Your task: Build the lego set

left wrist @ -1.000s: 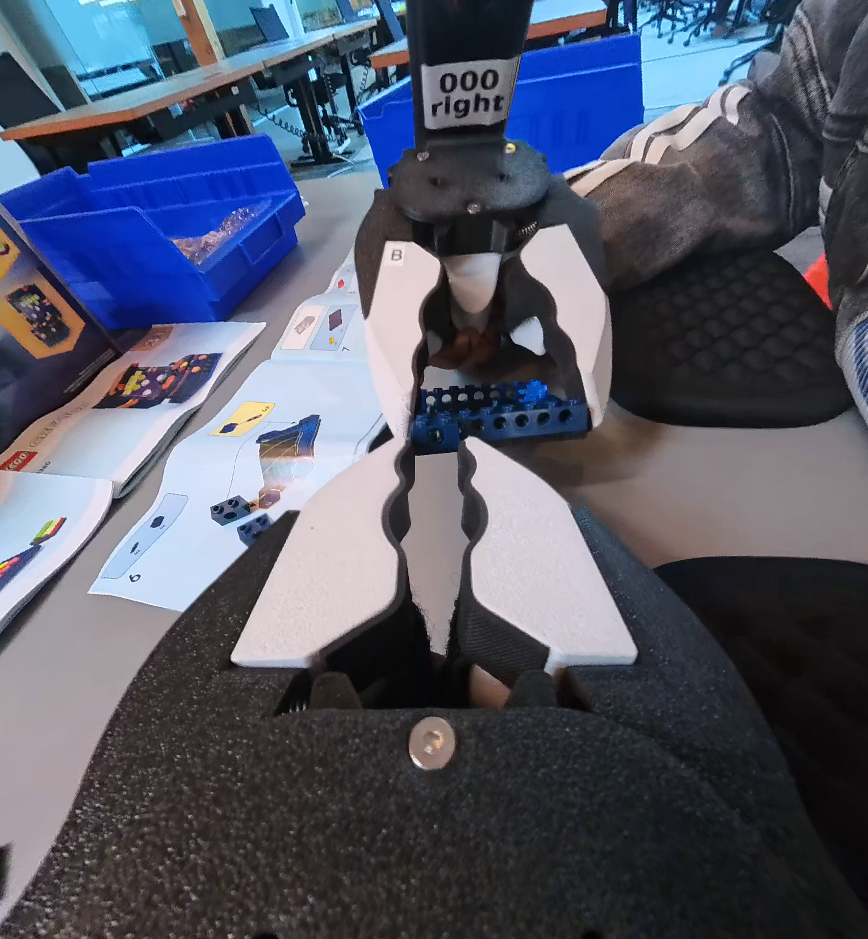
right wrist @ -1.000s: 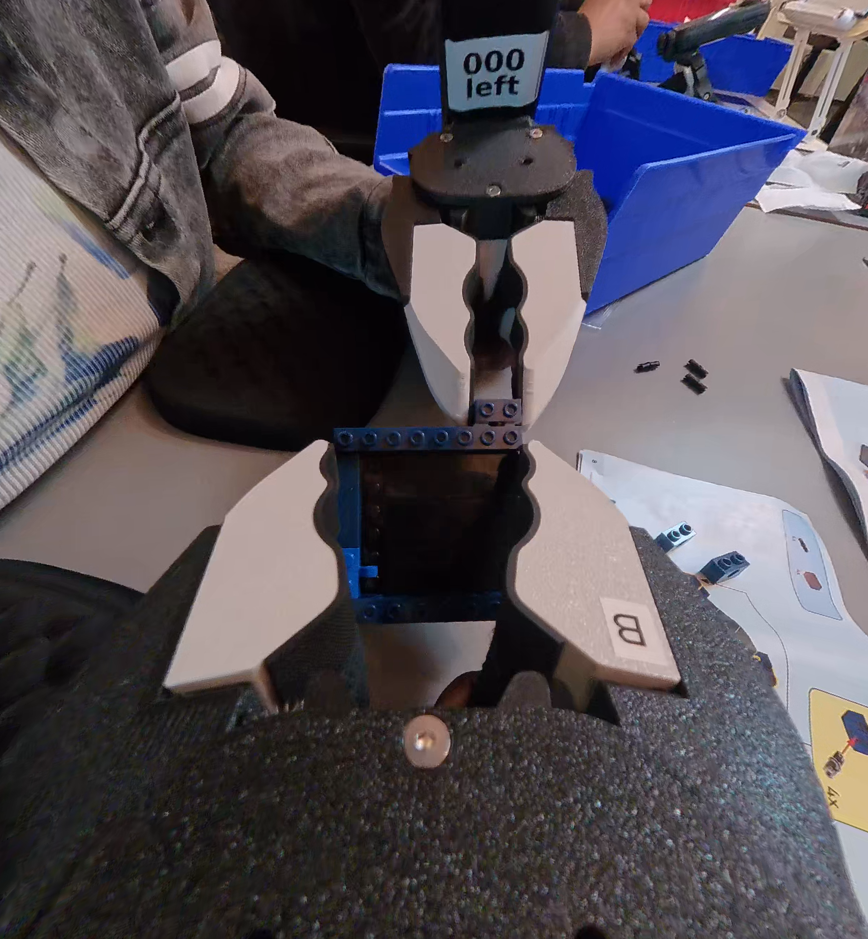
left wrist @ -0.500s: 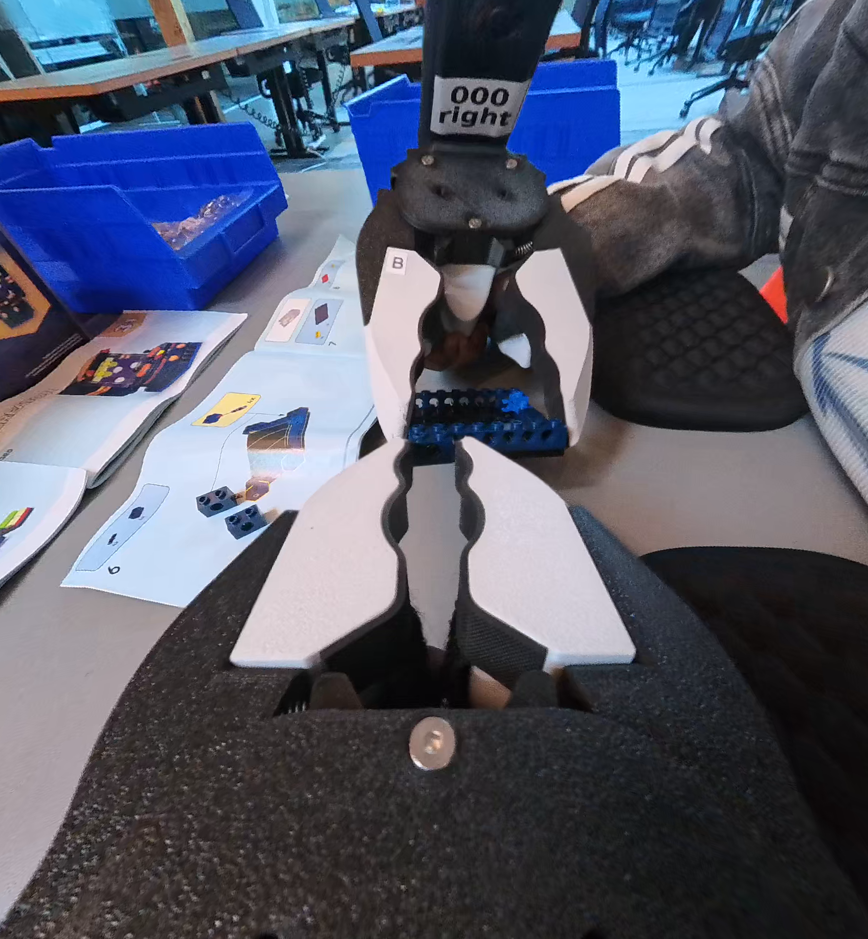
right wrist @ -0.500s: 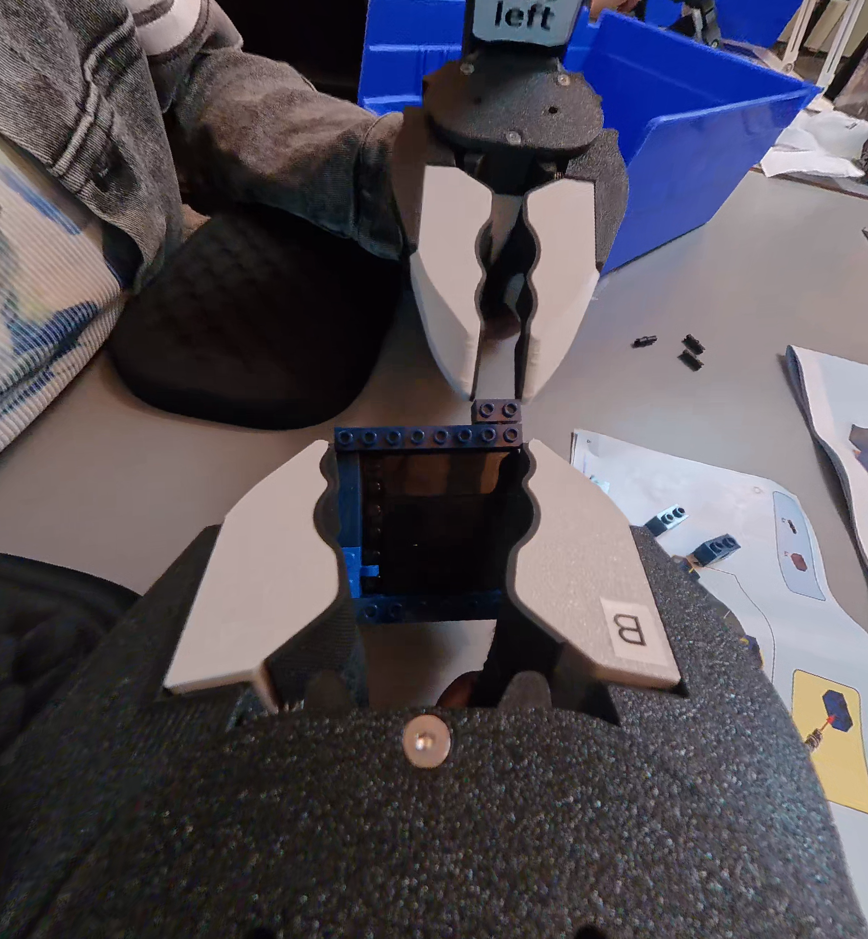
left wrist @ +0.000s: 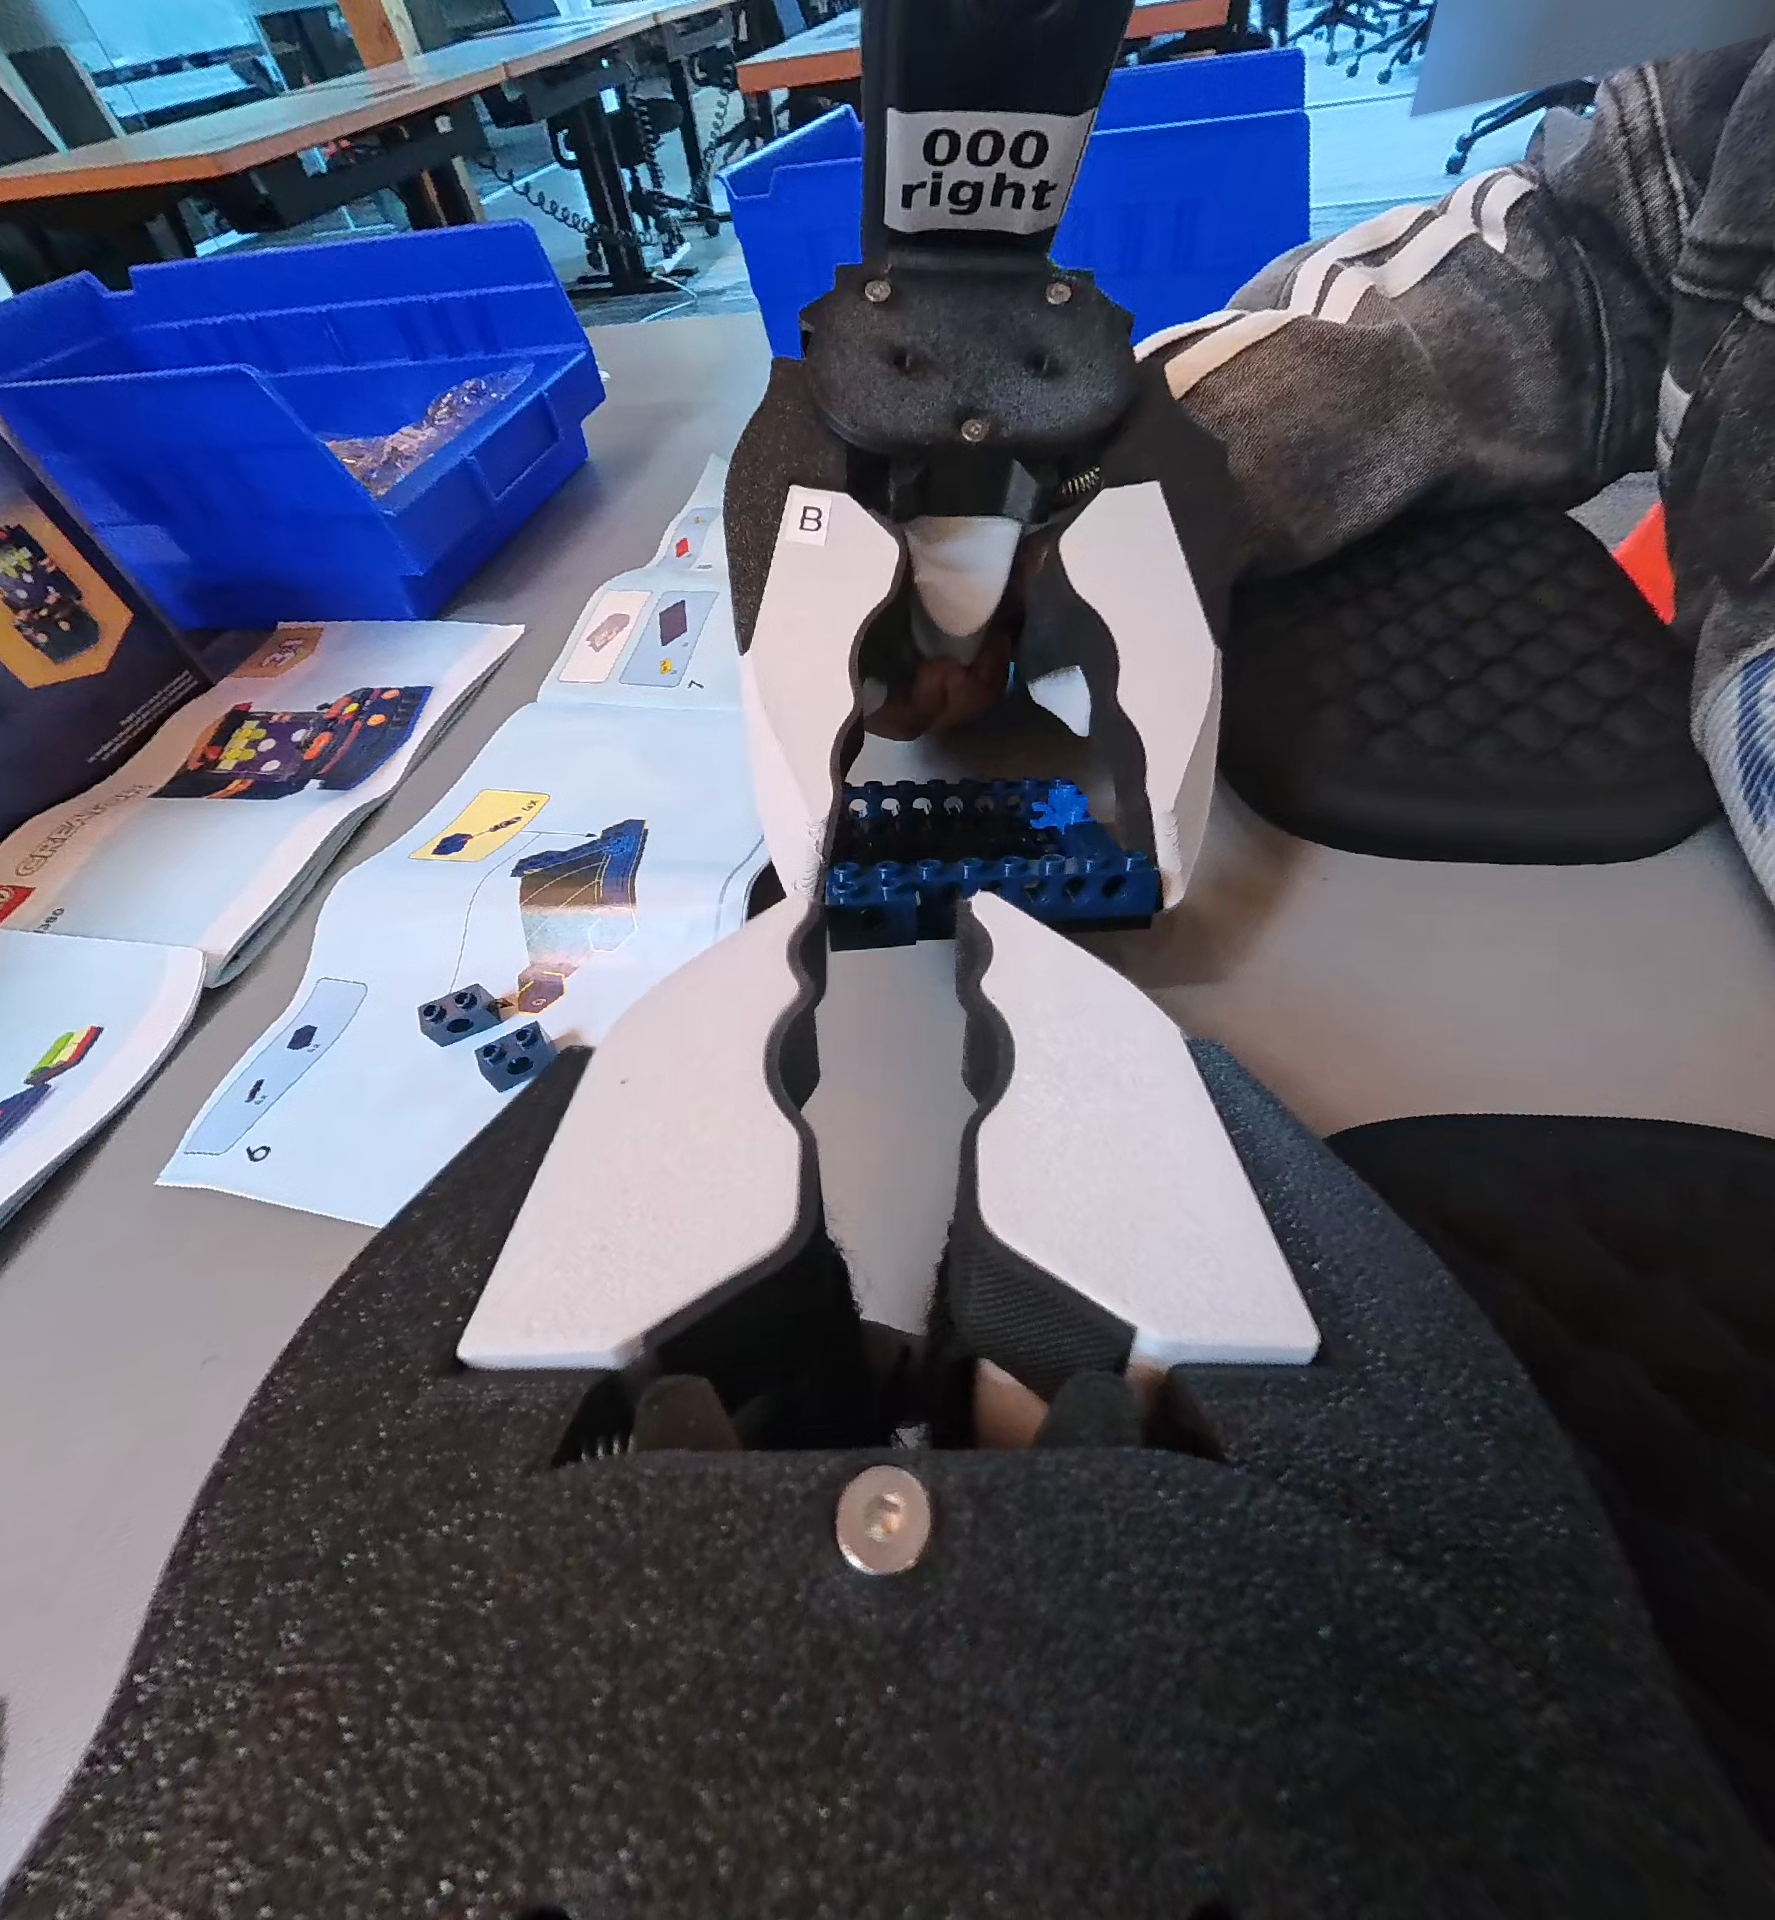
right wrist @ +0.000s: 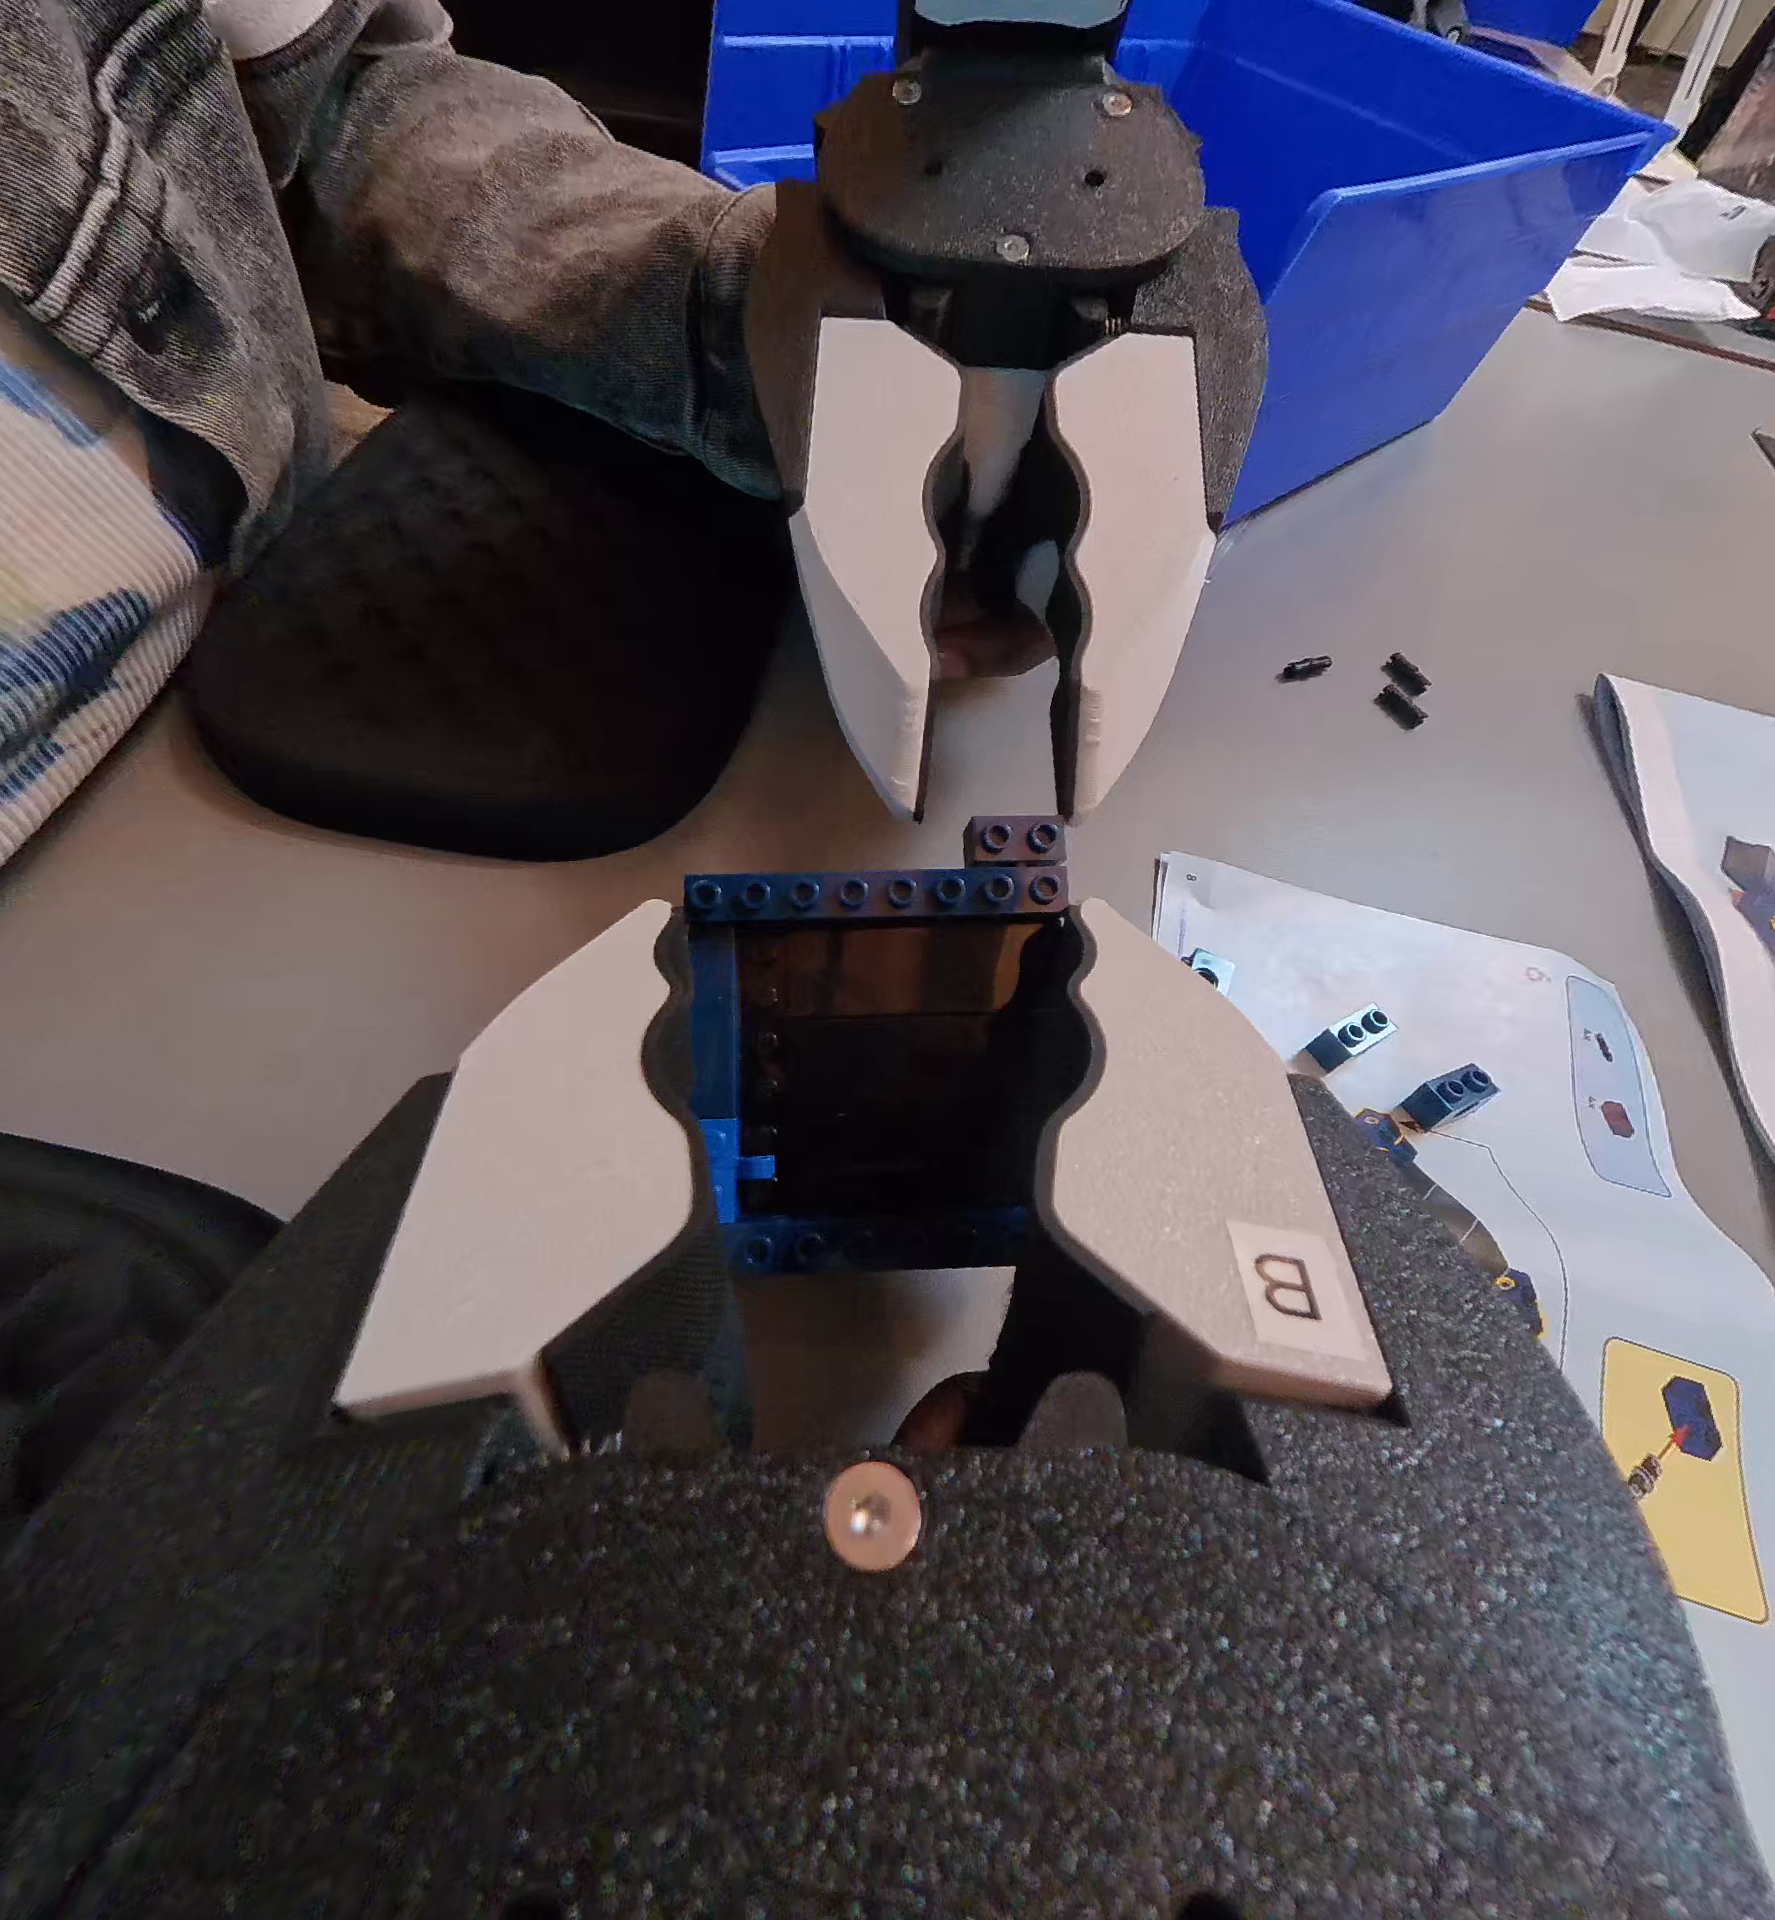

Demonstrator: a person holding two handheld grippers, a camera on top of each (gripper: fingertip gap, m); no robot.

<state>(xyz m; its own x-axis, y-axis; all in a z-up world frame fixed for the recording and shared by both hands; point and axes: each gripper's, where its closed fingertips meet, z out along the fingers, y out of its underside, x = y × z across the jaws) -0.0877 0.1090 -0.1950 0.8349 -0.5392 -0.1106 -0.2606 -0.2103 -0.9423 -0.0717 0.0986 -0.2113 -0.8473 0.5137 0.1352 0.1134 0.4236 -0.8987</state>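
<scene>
Clamping a square dark-blue studded brick frame (right wrist: 867, 1070) between both pads, the right gripper (right wrist: 867, 914) is held over the grey bench (right wrist: 239, 987); the left gripper (right wrist: 997, 816) is spread, just clear of a small dark two-stud brick (right wrist: 1016, 836) fixed to the frame's far corner.

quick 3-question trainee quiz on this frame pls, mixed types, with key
1. True or false: the right tongs are shut on the square blue brick frame, one finger along each side.
2. Multiple choice: the small two-stud dark brick sits A) inside the blue bin, B) against the frame's far outer edge, just ahead of the left tongs' tips, C) on the open instruction booklet.
3. Fill in: the left tongs are ____, with nothing pressed between their fingers.

Key: 1 true; 2 B; 3 open.
</scene>
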